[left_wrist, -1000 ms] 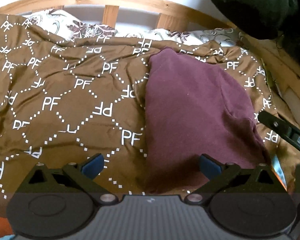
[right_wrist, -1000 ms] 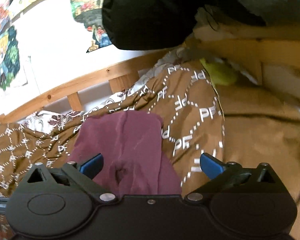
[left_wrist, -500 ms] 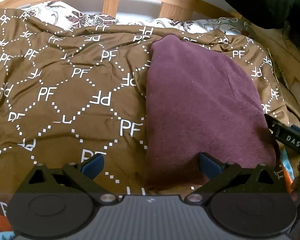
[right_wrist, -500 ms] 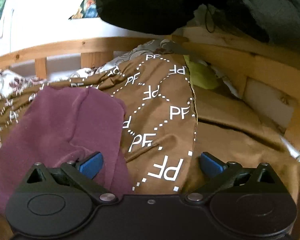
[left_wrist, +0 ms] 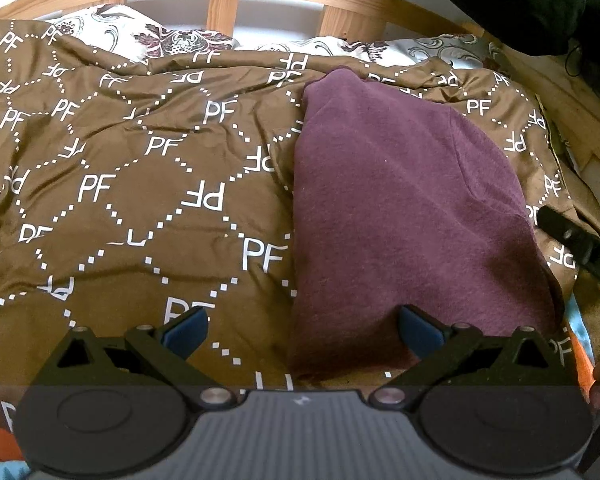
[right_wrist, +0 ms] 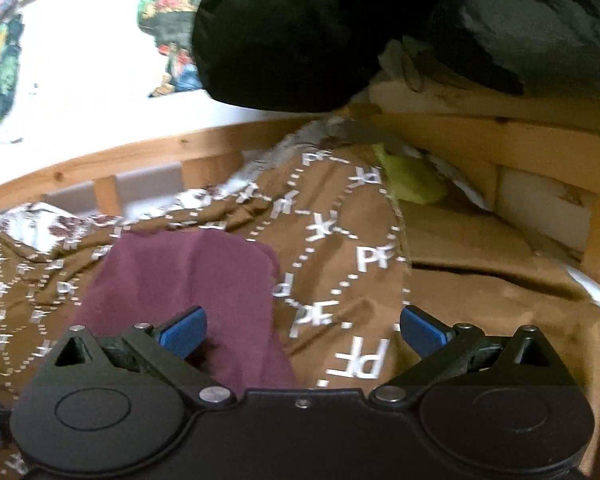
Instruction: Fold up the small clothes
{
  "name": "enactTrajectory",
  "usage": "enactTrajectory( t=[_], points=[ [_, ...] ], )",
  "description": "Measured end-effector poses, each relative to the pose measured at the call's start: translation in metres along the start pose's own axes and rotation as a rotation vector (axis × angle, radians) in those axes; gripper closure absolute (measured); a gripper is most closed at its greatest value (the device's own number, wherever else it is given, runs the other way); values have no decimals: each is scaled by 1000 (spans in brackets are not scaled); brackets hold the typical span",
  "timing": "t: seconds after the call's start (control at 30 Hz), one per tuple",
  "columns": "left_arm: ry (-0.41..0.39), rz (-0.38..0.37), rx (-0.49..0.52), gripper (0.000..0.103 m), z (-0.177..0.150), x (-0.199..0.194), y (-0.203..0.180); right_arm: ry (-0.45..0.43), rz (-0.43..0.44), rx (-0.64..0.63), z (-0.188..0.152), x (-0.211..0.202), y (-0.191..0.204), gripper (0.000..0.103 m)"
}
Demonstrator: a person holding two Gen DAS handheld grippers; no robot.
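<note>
The folded maroon knit garment (left_wrist: 412, 208) lies flat on the brown PF-patterned quilt (left_wrist: 120, 184), and only the left wrist view catches the right gripper (left_wrist: 580, 246) beside its edge. The right wrist view alone shows a lime-green cloth (right_wrist: 410, 178) by the wooden bed frame (right_wrist: 500, 148). Left gripper (left_wrist: 302, 330) and right one both hover spread wide, empty, above the garment's near edge.
</note>
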State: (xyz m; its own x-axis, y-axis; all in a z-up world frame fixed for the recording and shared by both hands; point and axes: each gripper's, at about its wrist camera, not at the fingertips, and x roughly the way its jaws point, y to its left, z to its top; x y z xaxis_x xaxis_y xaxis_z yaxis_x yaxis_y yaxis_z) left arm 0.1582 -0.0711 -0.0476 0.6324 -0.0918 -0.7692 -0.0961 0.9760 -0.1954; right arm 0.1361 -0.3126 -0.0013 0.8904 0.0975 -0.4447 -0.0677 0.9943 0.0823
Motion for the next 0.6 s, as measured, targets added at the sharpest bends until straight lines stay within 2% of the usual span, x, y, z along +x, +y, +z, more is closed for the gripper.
enactTrajectory(
  t=[0.17, 0.27, 0.43, 0.6],
  points=[
    [-3, 4, 3, 0, -1, 1, -1, 71, 19, -78, -5, 10, 16, 1],
    [-4, 4, 4, 0, -1, 1, -1, 115, -23, -135, -10, 18, 22, 1],
    [-5, 6, 5, 0, -2, 1, -3, 110, -137, -187, -11, 21, 17, 1],
    [-6, 14, 6, 0, -3, 2, -4, 61, -82, -103, -6, 12, 6, 1]
  ],
)
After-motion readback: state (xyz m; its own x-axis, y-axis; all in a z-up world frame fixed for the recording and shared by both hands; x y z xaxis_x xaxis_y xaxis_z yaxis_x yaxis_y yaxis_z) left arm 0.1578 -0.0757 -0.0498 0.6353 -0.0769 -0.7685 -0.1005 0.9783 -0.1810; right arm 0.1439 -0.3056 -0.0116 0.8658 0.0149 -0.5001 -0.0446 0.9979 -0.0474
